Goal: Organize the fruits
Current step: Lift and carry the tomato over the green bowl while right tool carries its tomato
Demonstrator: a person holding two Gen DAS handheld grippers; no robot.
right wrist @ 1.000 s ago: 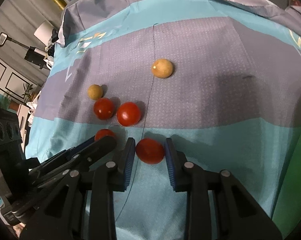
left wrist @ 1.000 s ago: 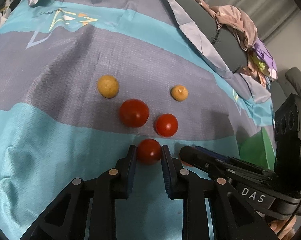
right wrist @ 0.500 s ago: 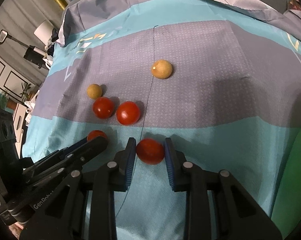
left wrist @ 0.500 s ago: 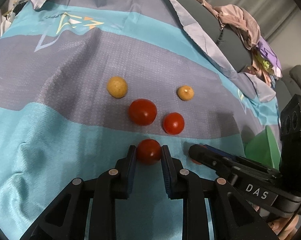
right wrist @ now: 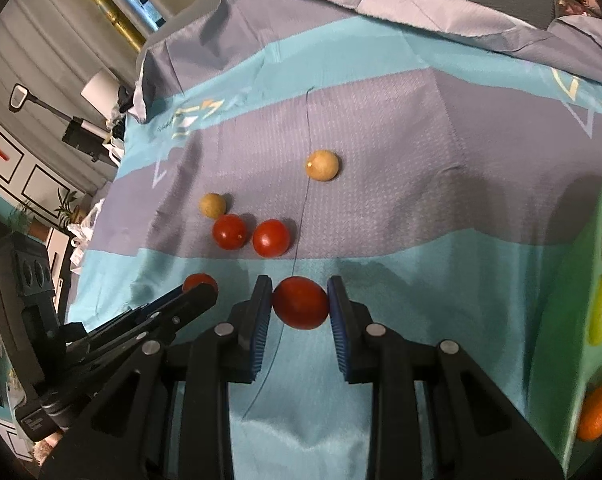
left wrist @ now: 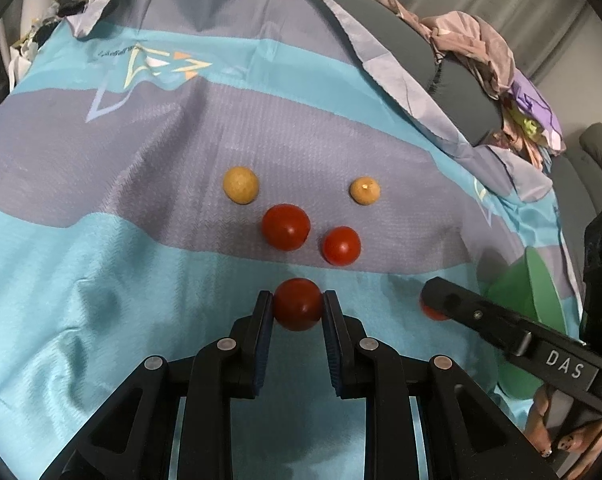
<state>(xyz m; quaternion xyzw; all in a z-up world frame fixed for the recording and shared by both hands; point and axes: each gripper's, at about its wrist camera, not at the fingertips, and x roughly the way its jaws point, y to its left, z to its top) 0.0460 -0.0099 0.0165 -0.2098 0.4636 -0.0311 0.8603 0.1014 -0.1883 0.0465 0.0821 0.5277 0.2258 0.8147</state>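
My left gripper is shut on a red tomato, held just above the blue and grey cloth. My right gripper is shut on another red tomato. On the cloth beyond lie two more red tomatoes and two small tan fruits. The right gripper's fingers show at the right of the left wrist view, with its tomato partly hidden. A green bowl at the right edge of the right wrist view holds orange and yellow-green fruits.
The cloth drapes over a sofa, with a pile of clothes on the dark cushion at the back right. A person's toes show below the green bowl. A lamp and wall frames stand far left in the right wrist view.
Both grippers have lifted a little with their tomatoes, so the fruits on the cloth look smaller and farther. The green bowl with its fruits has come into the right wrist view.
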